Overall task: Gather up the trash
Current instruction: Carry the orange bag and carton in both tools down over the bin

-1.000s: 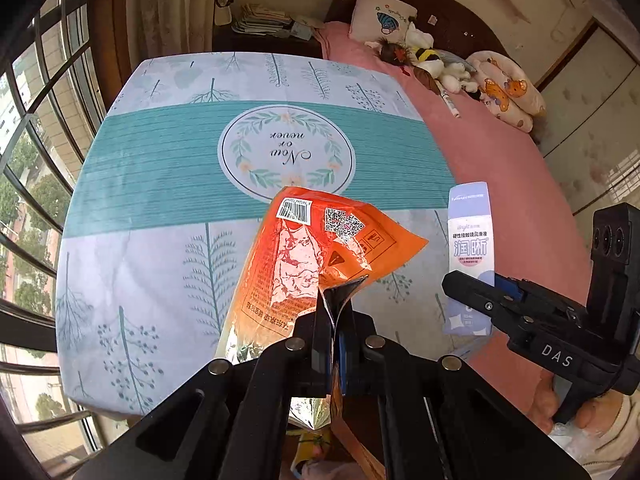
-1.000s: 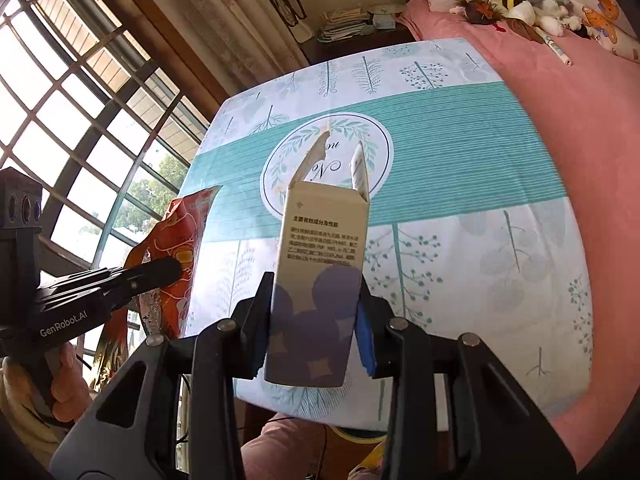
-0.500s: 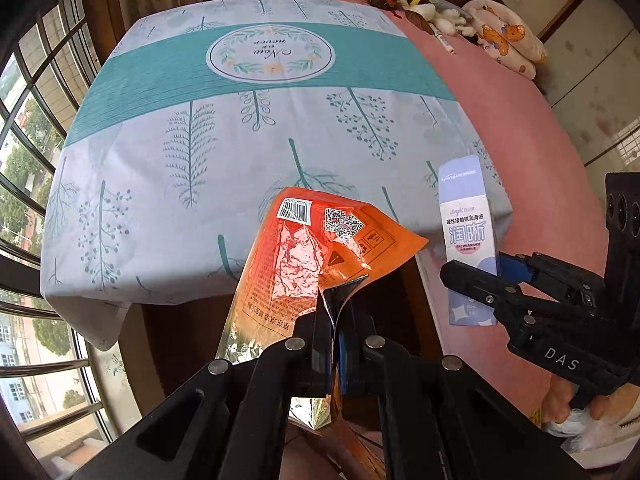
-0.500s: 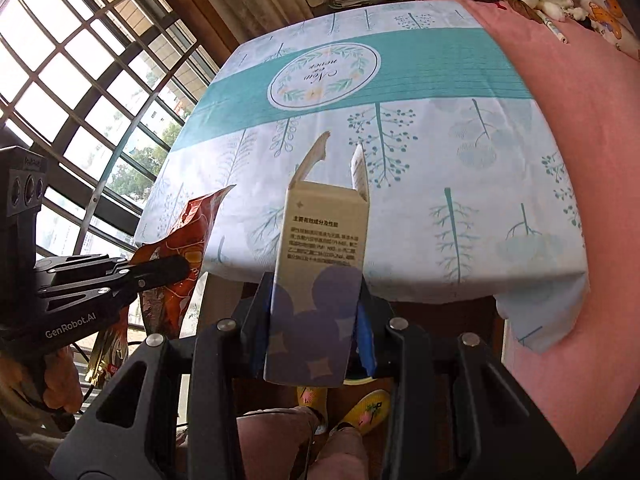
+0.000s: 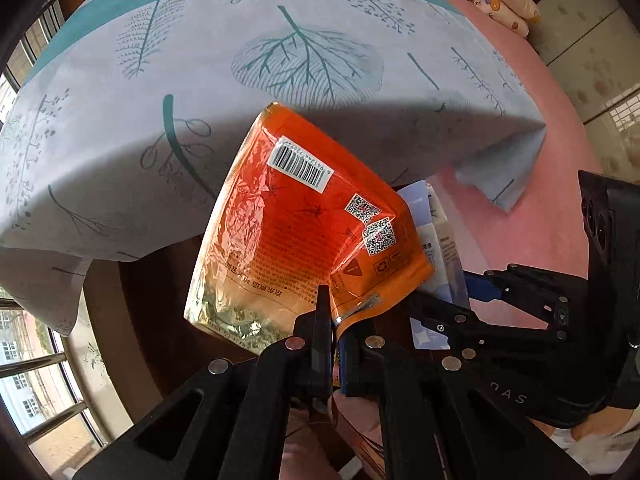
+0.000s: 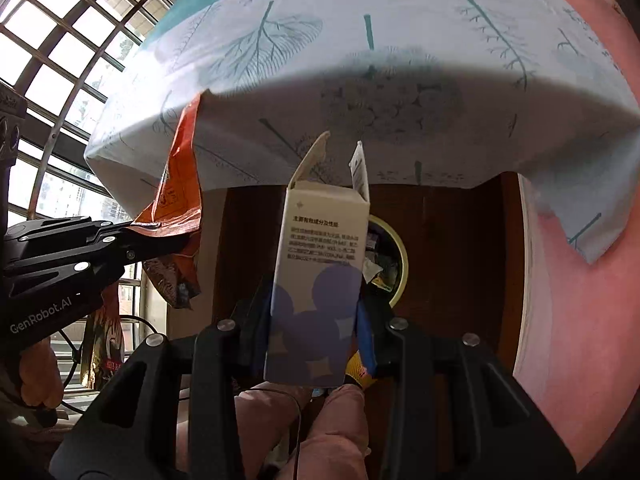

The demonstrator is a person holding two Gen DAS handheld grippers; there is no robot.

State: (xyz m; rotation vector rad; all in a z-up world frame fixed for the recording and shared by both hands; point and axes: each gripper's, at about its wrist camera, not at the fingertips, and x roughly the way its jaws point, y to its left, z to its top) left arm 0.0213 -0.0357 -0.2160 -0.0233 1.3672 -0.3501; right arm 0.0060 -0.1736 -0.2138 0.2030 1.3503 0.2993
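With both grippers below the table edge, each one carries a piece of trash. Left gripper [image 5: 334,320] is clamped tight on the lower edge of an orange snack bag [image 5: 304,232]; jaws nearly touching, foil pinched between them. Bag stands up and slightly tilted in front of the hanging tablecloth [image 5: 160,80], barcode and QR labels facing the camera.

Right gripper [image 6: 316,316] is clenched on a white carton [image 6: 320,264] with purple shapes on its lower half; jaws press both side walls, carton upright, top flaps open. In the left wrist view the same gripper [image 5: 460,312] sits just to the right of the bag, with the carton [image 5: 436,232] partly hidden behind it.

In the right wrist view, a round bin [image 6: 394,260] with a yellowish rim shows directly behind the carton, on the dark floor under the table; wrappers visible inside. Carton is above and in front of it, not inside. The bag [image 6: 180,184] hangs to the left, beside the cloth corner, well apart from the bin. Pink bedding [image 6: 580,320] at right.
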